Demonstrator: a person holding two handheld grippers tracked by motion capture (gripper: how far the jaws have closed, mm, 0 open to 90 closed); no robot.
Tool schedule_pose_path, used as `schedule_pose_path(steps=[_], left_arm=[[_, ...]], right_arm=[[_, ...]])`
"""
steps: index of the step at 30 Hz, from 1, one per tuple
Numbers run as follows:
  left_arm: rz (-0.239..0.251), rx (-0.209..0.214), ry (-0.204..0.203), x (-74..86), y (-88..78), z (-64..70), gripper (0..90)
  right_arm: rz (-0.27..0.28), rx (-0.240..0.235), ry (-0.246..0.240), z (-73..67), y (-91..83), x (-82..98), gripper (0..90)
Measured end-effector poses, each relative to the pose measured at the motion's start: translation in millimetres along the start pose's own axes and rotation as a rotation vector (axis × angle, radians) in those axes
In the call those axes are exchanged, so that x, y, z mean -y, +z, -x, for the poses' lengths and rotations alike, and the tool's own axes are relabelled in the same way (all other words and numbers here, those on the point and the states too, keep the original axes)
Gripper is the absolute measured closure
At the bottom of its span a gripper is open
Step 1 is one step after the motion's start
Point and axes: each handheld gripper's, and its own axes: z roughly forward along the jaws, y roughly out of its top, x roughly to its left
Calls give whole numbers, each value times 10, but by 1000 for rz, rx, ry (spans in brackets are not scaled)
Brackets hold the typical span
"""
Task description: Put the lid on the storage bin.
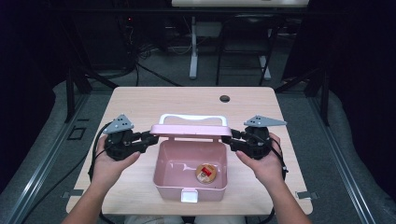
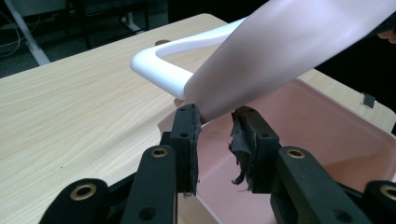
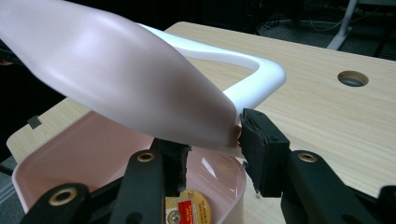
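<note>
A pink plastic box (image 1: pixel 164 185) stands open at the table's near middle, with a small round tin with a red label (image 1: pixel 205 173) on its floor. Its pink lid (image 1: pixel 189 130) with a white handle (image 1: pixel 194 117) stands raised over the back wall. My left gripper (image 1: pixel 152 136) is shut on the lid's left end and my right gripper (image 1: pixel 229 138) on its right end. The left gripper view has the lid's (image 2: pixel 289 51) corner pinched between the pads (image 2: pixel 187 126). In the right gripper view the lid (image 3: pixel 116 79) sits between the jaws above the tin (image 3: pixel 187 210).
The box rests on a light wooden table (image 1: pixel 140 102) with a round cable hole (image 1: pixel 225 98) at the back. A white latch (image 1: pixel 189 196) hangs on the box's front wall. Beyond the table are desk legs and cables on a dark floor.
</note>
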Motion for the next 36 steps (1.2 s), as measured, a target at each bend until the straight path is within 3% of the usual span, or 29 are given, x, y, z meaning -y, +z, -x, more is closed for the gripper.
schedule_pose_path(steps=[22, 29, 36], left_arm=[[-26, 14, 29, 138, -93, 99, 691], [-26, -12, 60, 150, -87, 115, 747], [-21, -20, 62, 145, -58, 100, 755]], right_arm=[[-10, -3, -36, -77, -29, 133, 599], [-18, -1, -41, -91, -42, 175, 593], [-8, 11, -49, -113, -53, 207, 586]])
